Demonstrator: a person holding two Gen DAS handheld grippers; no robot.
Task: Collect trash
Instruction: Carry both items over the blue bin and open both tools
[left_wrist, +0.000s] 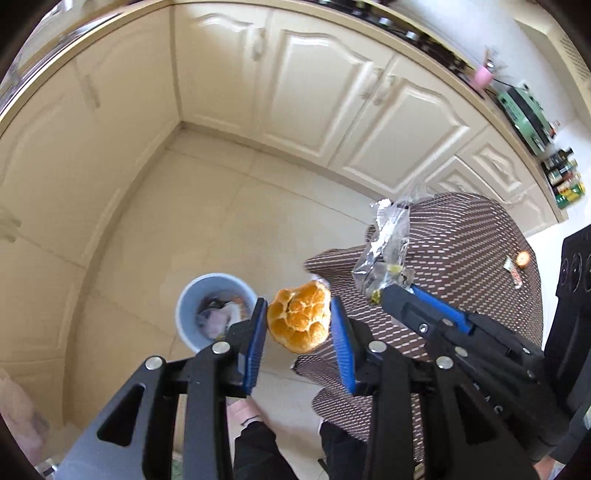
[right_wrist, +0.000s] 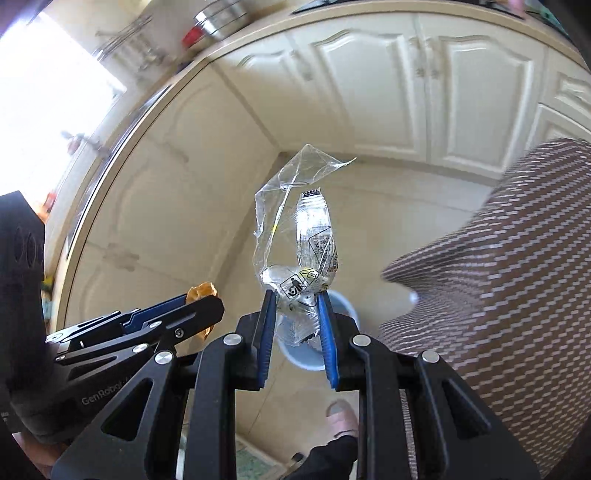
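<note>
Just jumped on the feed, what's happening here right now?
A person is clearing trash with two handheld claws. The left claw holds a piece of orange peel between its fingers. The right claw is shut on a crumpled clear plastic wrapper. Both hang above the kitchen floor, over a pale blue bin that already has scraps inside. A table with a brown woven cloth is beside them.

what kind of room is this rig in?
Almost certainly a home kitchen: cream cabinet doors under a worktop, a stovetop and sauce bottles on it, a tiled floor. A small trash bin stands on the floor beside a cloth-covered table.
</note>
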